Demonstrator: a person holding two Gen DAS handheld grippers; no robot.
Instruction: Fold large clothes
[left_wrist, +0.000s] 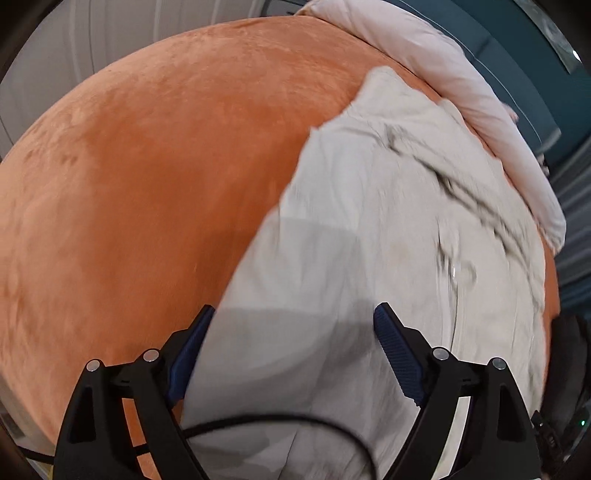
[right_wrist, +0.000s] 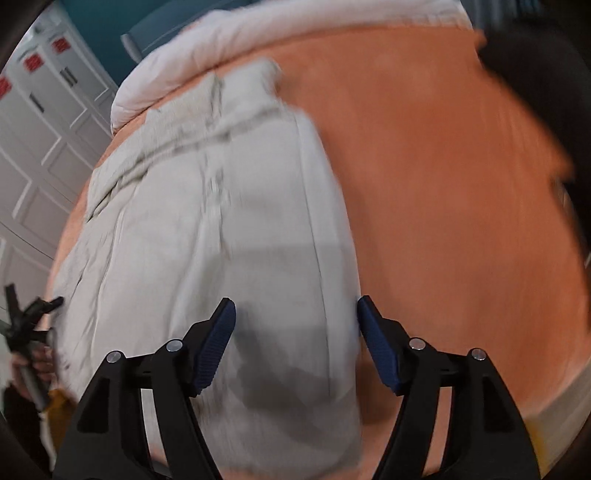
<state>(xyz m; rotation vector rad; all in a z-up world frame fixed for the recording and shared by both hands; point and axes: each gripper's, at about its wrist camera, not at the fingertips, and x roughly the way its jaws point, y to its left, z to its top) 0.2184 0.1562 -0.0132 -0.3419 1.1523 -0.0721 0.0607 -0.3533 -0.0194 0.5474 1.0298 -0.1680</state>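
A large pale beige garment (left_wrist: 369, 240) lies spread lengthwise on an orange bed cover (left_wrist: 147, 166). It also shows in the right wrist view (right_wrist: 221, 221), blurred by motion. My left gripper (left_wrist: 295, 314) is open and empty, hovering above the garment's near left edge. My right gripper (right_wrist: 295, 306) is open and empty, above the garment's near right edge. The left gripper (right_wrist: 26, 321) shows at the far left of the right wrist view, held in a hand.
A rolled pale pink duvet (left_wrist: 461, 92) lies along the far side of the bed, behind the garment; it shows too in the right wrist view (right_wrist: 221, 48). White panelled cupboard doors (right_wrist: 37, 147) stand left of the bed. A teal wall (left_wrist: 546, 92) is behind.
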